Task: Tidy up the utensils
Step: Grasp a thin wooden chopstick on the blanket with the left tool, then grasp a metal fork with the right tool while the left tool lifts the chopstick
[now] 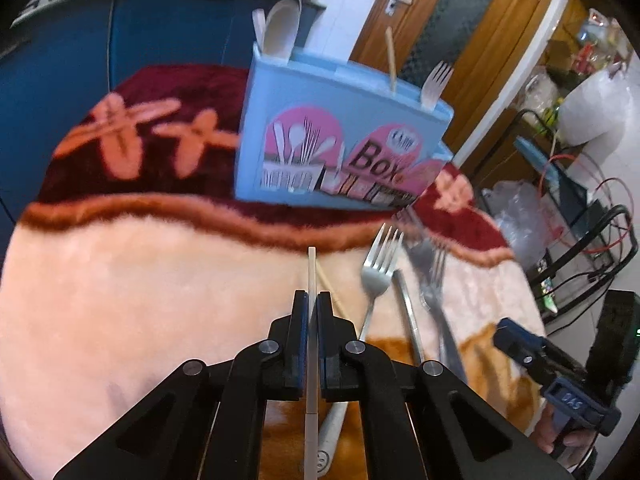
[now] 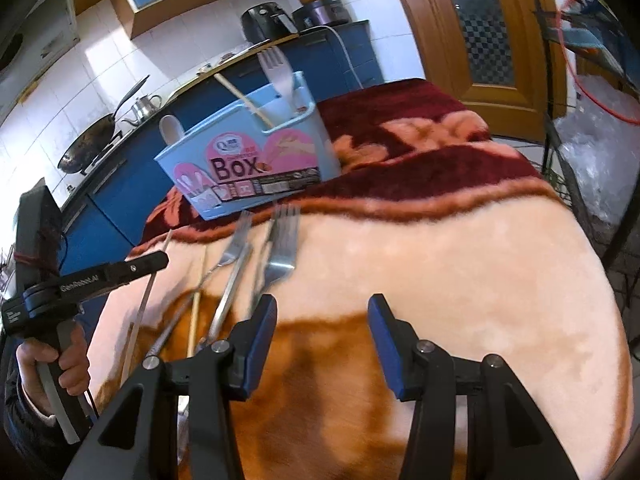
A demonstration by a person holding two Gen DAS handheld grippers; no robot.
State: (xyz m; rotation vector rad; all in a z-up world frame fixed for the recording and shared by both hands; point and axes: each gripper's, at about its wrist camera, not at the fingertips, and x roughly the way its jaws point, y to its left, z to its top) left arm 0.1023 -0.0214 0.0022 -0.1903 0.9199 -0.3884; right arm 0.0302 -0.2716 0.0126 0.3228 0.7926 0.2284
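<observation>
The left claw is clamped on a pale chopstick, which runs straight through the narrow slit between its blue pads and pokes out ahead of the tips. Its tail reaches back under the claw, over a white utensil handle. The right claw stands half open with nothing between its pads, hovering over the plush blanket that covers the table.

Ahead of the left claw, slightly to the right, stands the light-blue utensil box, already holding a white spoon, a wooden chopstick and a pale fork. Just right of the left claw lie the metal forks and more steel cutlery, in a loose overlapping pile.

Risks, as I judge them: the chopstick is thin and smooth and gripped by a small part of its length, so it may swivel or slip through the pads on a tilt. Its tail could drag the handle below it as it lifts. The box stands on soft pile, so a poke at its rim could tip it.
</observation>
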